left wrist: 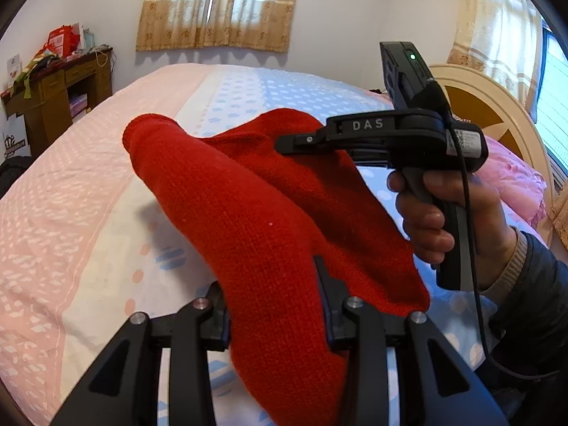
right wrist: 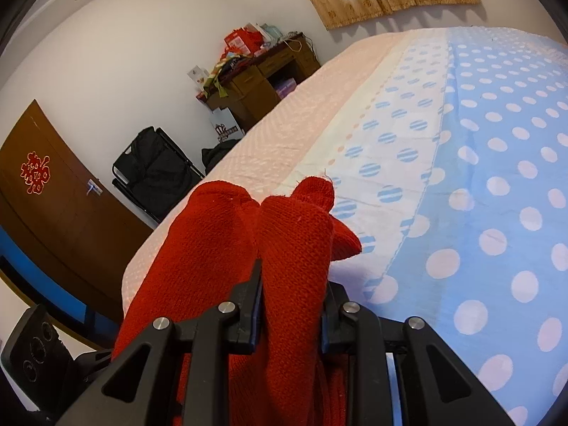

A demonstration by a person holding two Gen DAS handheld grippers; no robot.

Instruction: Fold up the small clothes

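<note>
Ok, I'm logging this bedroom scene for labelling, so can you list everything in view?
red knit garment: one, red, held up over the bed by both grippers
bed: one, pink and blue dotted cover
headboard: one, cream and brown, far right
pink bedding: one, by headboard
desk: one, brown, cluttered, against wall
curtains: two, beige
door: one, brown, red emblem
black cart: one, beside door
left gripper: black, clamped on garment
right gripper: black, clamped on garment
right hand: holding gripper handle

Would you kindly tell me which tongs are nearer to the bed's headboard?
Right. The right tongs sit toward the side of the headboard, between it and the left tongs; both grip the red knit garment.
</note>
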